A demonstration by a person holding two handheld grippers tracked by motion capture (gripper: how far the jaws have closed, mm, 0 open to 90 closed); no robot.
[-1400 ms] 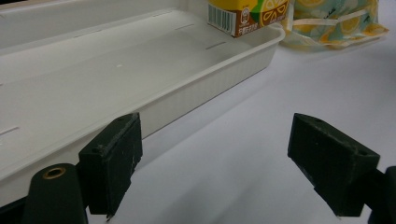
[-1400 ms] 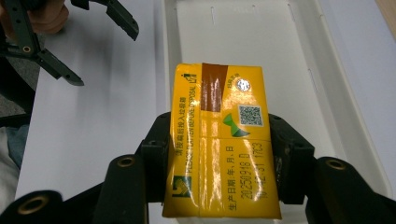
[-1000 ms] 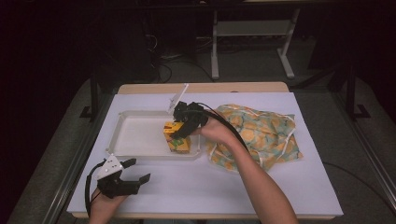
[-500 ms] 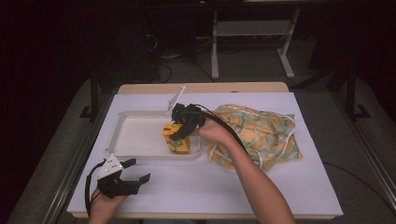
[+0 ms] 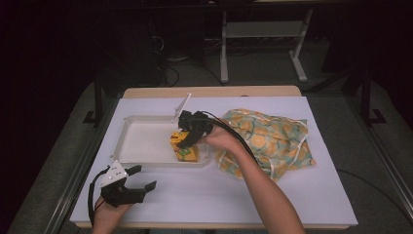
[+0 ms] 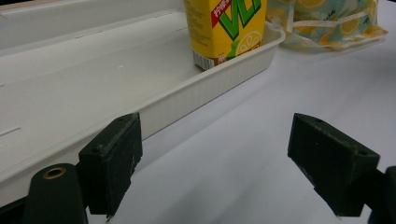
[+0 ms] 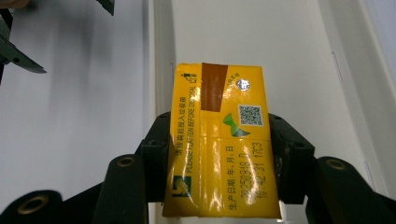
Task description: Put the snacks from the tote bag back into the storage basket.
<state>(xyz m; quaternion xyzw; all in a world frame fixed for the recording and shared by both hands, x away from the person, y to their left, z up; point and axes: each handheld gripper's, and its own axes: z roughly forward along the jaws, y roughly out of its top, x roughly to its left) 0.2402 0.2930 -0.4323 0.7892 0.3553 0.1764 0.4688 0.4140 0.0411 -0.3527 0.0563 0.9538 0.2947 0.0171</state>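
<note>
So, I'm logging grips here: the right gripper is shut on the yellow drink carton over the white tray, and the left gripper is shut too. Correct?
Not quite. The left gripper is open, jaws wide apart above the bare table, as the left gripper view shows. The right gripper is indeed shut on the yellow drink carton over the white tray.

We work with bare forearms, a black gripper in each hand: the left gripper (image 5: 134, 181) wears a grey three-cornered plate, the right gripper (image 5: 187, 139) trails black cable.

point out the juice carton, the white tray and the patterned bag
juice carton (image 7: 219, 154), right gripper view, its yellow top face
white tray (image 5: 141, 141), high view, its bare floor
patterned bag (image 5: 272, 136), high view, middle of the cloth
</note>
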